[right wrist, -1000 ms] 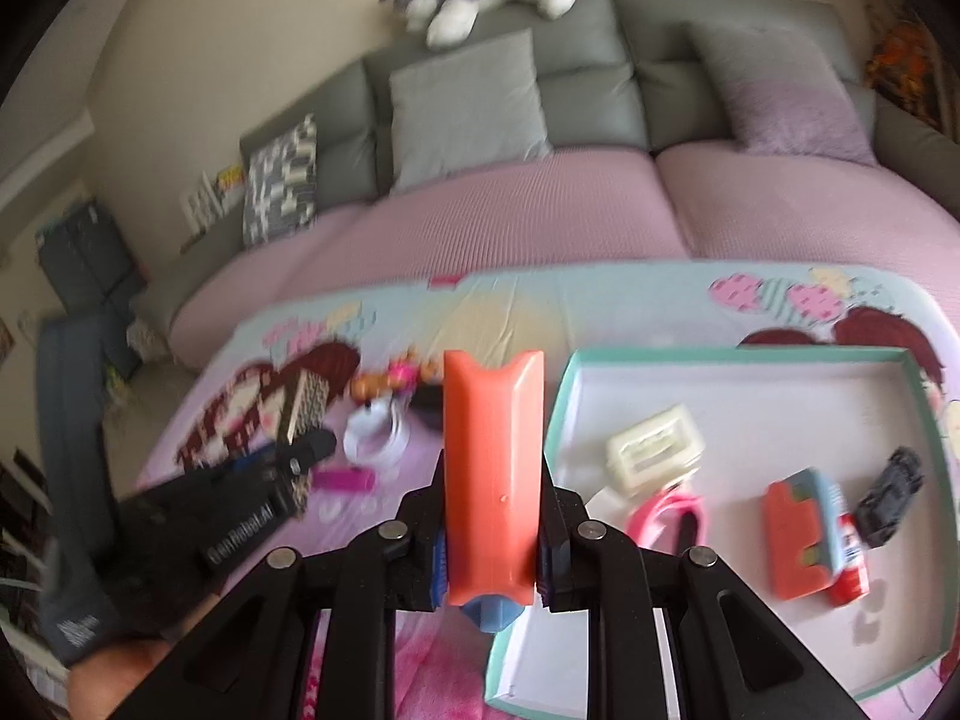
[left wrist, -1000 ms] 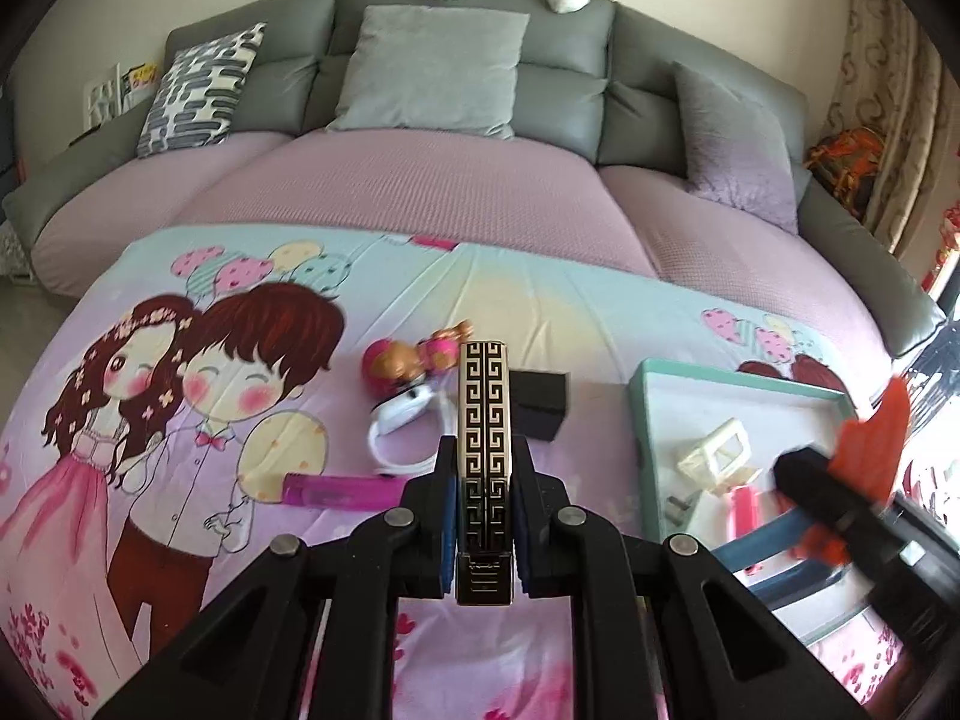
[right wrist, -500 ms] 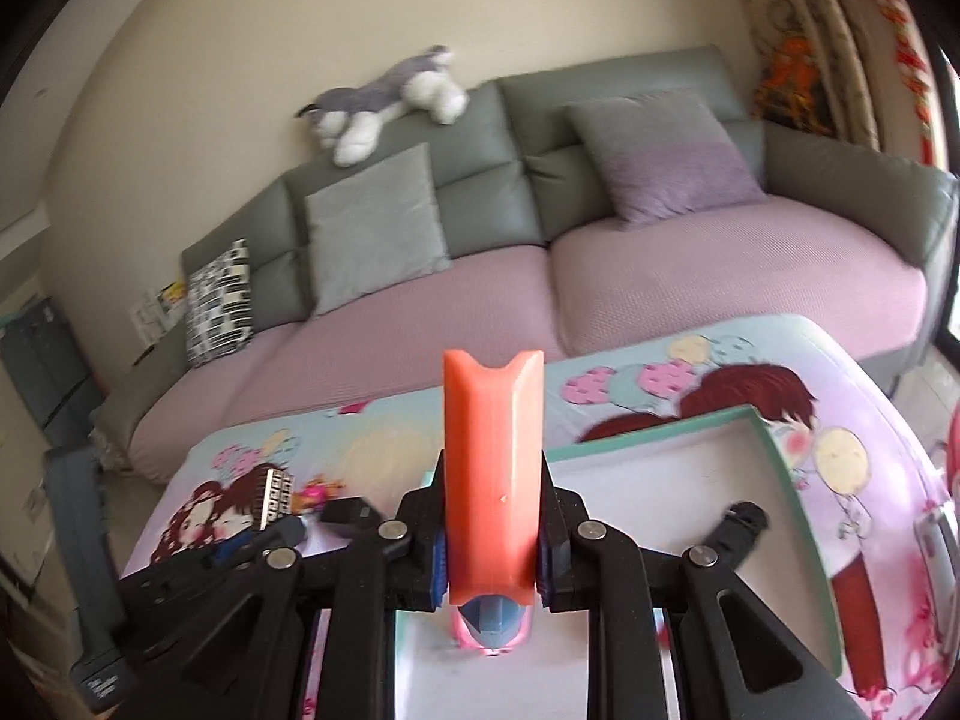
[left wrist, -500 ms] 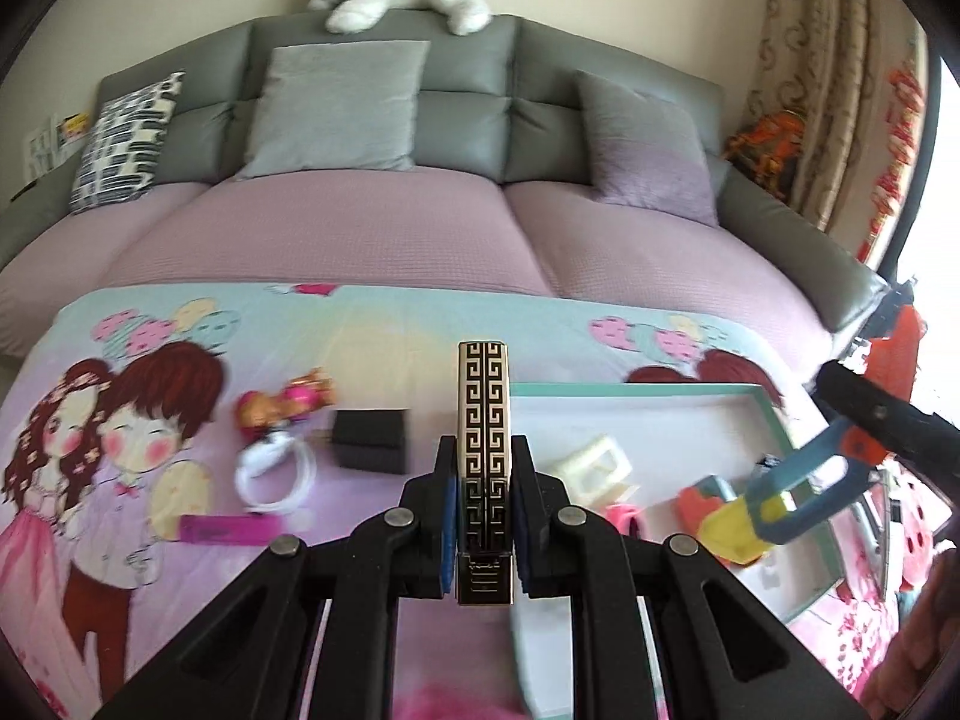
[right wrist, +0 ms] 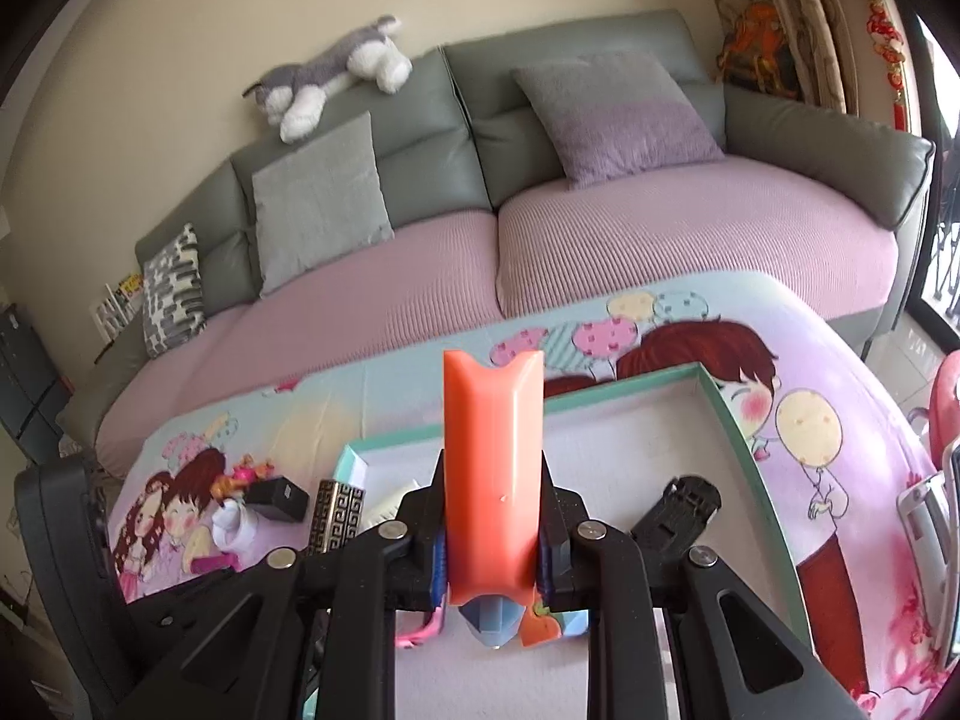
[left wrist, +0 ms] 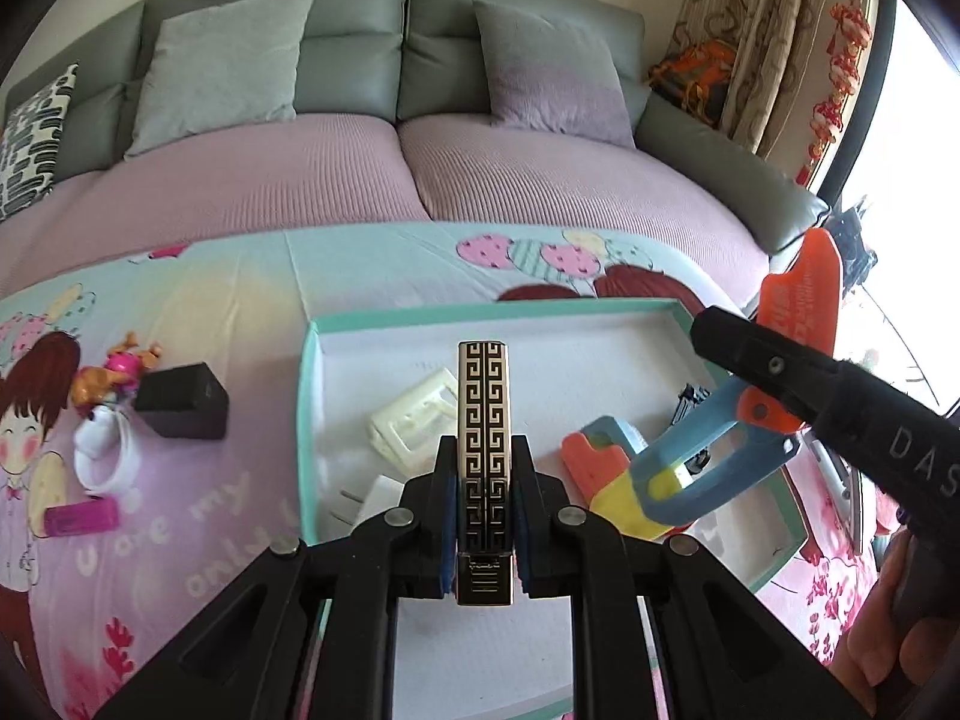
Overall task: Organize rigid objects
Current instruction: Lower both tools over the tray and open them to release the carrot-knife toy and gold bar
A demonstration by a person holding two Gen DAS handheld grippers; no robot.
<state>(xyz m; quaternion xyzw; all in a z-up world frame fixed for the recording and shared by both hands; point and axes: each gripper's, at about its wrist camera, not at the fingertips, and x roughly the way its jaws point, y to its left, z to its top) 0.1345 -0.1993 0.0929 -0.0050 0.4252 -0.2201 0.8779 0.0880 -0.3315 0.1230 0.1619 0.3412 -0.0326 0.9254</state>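
Observation:
My left gripper [left wrist: 483, 463] is shut on a slim gold-and-black patterned bar [left wrist: 483, 396], which hangs over the near left part of the teal-rimmed white tray [left wrist: 307, 372]. My right gripper [right wrist: 492, 495] is shut on an orange clip toy [right wrist: 492, 438] with a blue handle, above the tray's near middle. From the left wrist view that right gripper [left wrist: 750, 354] reaches in over the tray's right side. The patterned bar [right wrist: 336, 516] shows at the left in the right wrist view.
In the tray lie a cream plastic piece [left wrist: 414, 420], an orange-yellow-blue toy [left wrist: 600, 480] and a black toy car [right wrist: 684, 504]. Left of the tray on the cartoon cloth sit a black box [left wrist: 183, 399], a white band [left wrist: 105, 450], a magenta bar [left wrist: 81, 519] and a small doll [left wrist: 114, 369]. A sofa stands behind.
Both grippers have moved right, from over the cloth and the tray's left edge to above the tray. Each still holds its object.

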